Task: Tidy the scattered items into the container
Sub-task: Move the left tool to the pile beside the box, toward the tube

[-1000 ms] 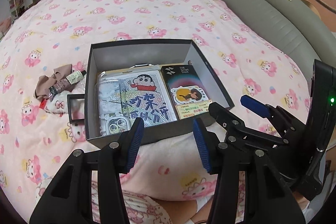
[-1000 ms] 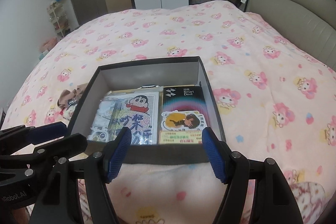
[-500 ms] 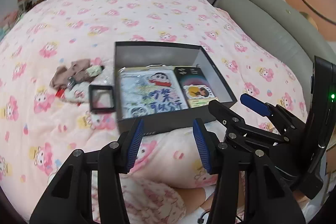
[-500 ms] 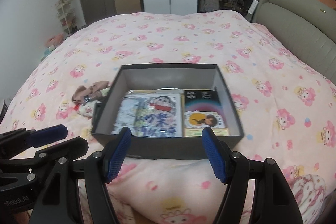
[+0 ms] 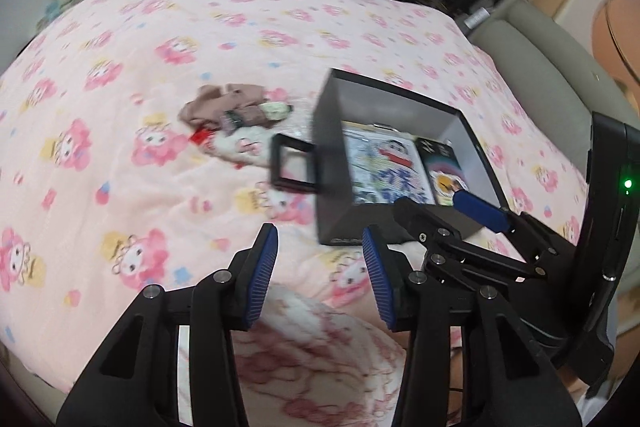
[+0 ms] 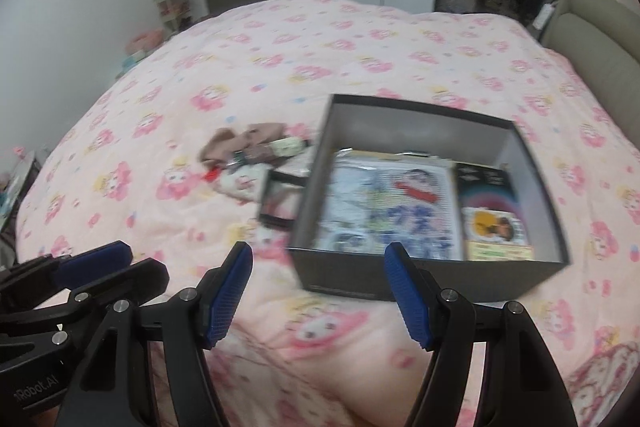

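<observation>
Bedspread, pink quilted fabric with cartoon print (image 6: 280,75), spread under everything. Crumpled brown cloth bundle with small tube-like items (image 6: 248,145), far left, lying loose on the bedspread. Small flat black square frame (image 6: 278,203), just right of the bundle, beside the outer left wall of the box. Open dark grey cardboard box (image 6: 400,277), right of centre, holding a cartoon-printed packet (image 6: 388,211) on its left and a dark card pack with yellow sticker (image 6: 494,215) on its right. Left gripper, black with blue pads (image 5: 318,273), low over the bedspread, jaws closing, nothing between them. Right gripper, same build (image 6: 318,301), released and empty, near the box's front wall.
</observation>
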A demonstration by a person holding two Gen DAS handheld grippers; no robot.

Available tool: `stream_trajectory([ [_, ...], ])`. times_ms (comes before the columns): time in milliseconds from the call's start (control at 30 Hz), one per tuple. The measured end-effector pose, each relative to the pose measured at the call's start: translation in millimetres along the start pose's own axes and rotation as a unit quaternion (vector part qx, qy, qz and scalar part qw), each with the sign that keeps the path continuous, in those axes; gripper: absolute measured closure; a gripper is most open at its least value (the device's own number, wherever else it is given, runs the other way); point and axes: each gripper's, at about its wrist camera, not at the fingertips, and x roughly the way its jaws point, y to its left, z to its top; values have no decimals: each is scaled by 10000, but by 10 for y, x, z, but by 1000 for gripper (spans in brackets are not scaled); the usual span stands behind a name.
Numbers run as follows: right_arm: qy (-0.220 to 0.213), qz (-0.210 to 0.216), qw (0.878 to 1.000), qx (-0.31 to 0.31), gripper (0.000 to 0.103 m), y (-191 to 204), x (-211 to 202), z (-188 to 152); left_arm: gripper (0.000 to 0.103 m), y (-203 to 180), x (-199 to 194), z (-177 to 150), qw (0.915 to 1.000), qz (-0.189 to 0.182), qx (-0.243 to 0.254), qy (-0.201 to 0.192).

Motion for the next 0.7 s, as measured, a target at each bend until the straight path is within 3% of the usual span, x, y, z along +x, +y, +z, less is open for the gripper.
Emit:
stream_trajectory([
  [333, 612, 676, 9958, 41, 36, 403, 637, 81, 56, 608, 241, 106, 9994, 16, -303, 194],
  [700, 363, 843, 9956, 209, 36, 508, 1132, 766, 55, 1273, 808, 666, 9939, -391, -1013, 205],
])
